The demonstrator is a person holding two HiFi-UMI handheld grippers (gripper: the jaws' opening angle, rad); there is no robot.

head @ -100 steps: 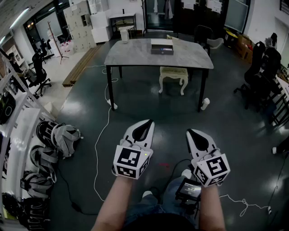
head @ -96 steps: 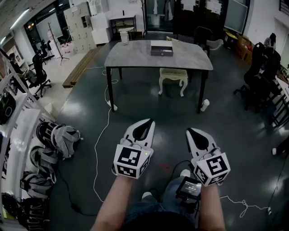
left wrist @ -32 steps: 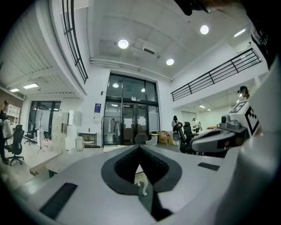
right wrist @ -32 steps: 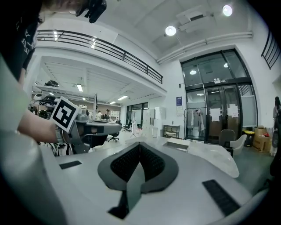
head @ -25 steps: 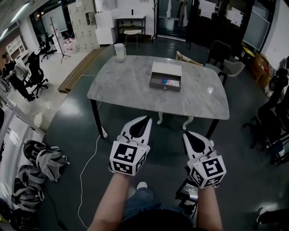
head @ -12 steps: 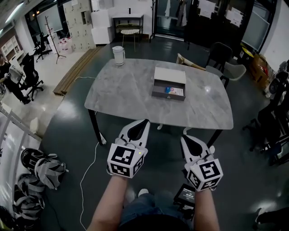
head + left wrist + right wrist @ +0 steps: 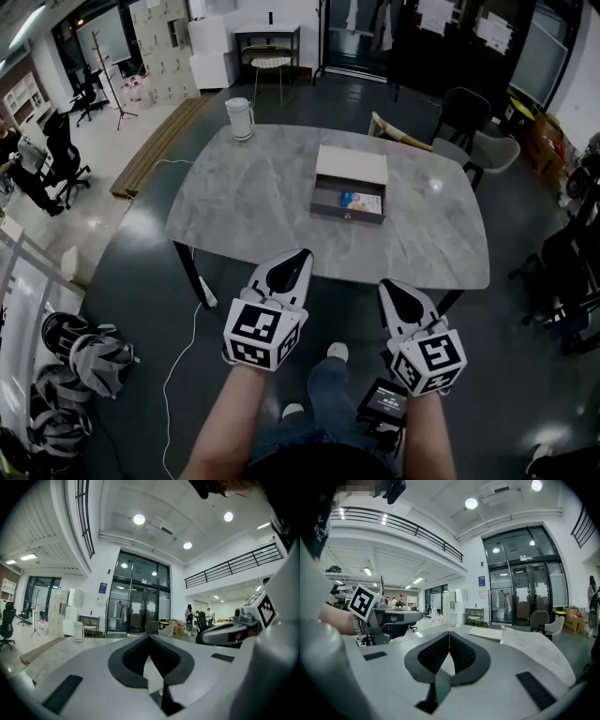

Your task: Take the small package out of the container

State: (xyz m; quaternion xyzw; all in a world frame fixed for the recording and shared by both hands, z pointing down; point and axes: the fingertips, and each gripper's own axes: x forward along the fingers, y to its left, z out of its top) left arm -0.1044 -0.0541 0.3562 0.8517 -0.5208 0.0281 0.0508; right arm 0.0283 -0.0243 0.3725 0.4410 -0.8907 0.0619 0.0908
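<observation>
While short of the tabletop (image 7: 253, 197), holds left gripper (image 7: 302, 254) and right gripper (image 7: 385, 285) side by side, jaws of each pressed together. Sees small package (image 7: 364, 200) lying inside open container (image 7: 348, 214) mid-tabletop, well apart from both.

no words or numbers can be read anywhere. the left gripper (image 7: 302, 255) and right gripper (image 7: 386, 286) carry only black-and-white square markers. the blue sign (image 7: 103, 588) beside the glass doors (image 7: 140, 597) and the print on the small package (image 7: 362, 200) are too small to read.
</observation>
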